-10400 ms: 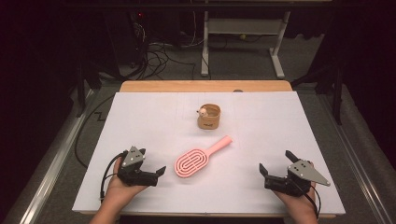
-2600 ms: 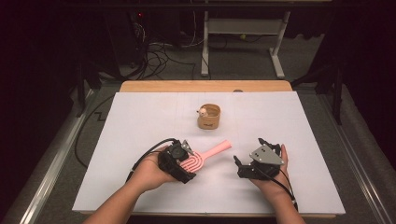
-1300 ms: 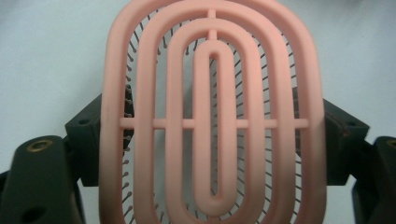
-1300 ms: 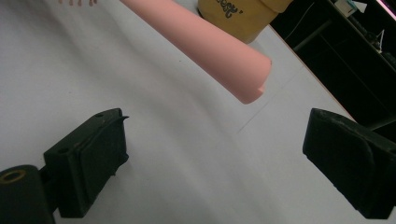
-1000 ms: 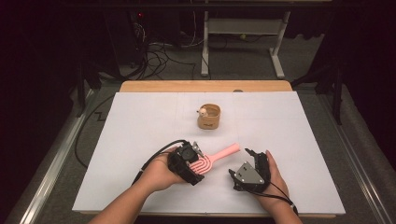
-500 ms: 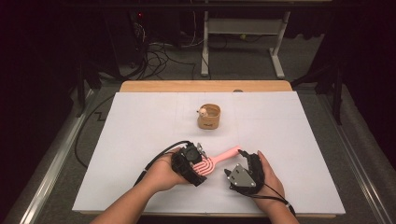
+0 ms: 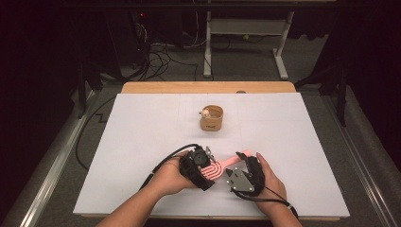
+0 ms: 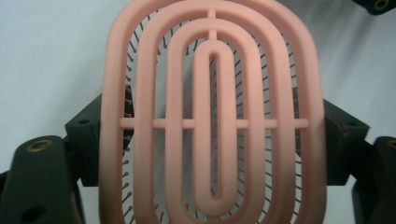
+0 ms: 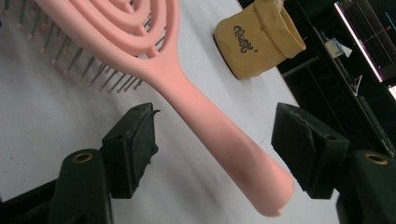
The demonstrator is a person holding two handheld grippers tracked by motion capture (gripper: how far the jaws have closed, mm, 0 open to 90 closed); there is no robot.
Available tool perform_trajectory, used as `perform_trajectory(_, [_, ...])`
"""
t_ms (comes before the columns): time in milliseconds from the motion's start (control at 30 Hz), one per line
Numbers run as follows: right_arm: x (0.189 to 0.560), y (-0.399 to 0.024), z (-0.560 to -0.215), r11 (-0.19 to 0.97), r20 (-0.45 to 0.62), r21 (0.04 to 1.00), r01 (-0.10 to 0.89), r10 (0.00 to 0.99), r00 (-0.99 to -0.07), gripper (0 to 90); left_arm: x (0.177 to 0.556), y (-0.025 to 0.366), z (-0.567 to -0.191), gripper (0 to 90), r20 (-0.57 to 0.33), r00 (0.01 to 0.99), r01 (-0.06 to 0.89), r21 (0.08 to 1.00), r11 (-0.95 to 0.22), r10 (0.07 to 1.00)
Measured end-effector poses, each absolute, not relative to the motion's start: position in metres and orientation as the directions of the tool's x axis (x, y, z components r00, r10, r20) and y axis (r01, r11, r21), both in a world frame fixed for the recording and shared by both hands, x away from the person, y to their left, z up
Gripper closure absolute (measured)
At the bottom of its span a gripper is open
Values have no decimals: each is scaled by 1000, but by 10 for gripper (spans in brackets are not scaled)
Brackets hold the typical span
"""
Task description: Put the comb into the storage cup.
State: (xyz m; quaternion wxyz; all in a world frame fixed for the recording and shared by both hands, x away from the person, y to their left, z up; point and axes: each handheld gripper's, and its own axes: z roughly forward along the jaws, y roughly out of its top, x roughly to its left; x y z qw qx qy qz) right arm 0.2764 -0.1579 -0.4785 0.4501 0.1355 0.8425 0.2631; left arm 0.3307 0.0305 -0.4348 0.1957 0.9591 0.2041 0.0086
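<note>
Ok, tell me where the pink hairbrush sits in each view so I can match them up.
High view: pink hairbrush low and centre, between the two grippers.
Left gripper view: its looped head spans the frame, between the black jaws.
Right gripper view: its handle runs diagonally between the open jaws.
Shared landmark: the tan cup, also at the right gripper view's top.

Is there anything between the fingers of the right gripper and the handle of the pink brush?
Nothing visible. The right gripper has its fingers on both sides of the pink brush handle, with only open gaps; they have just been closing. The left gripper holds the brush head.
</note>
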Motion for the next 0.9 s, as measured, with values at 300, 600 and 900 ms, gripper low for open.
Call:
perform_trajectory(300, [276, -157, -476, 836, -707, 548, -27, 446, -548, 377, 329, 27, -430, 199, -61, 919, 382, 382, -842, 389])
perform_trajectory(600, [276, -152, -478, 862, -750, 502, -66, 396, -529, 450, 331, 26, -431, 199, -61, 921, 379, 370, -849, 384])
perform_trajectory(900, [278, -146, -478, 897, -792, 431, -103, 321, -519, 509, 333, 28, -431, 199, -71, 917, 389, 368, -844, 392])
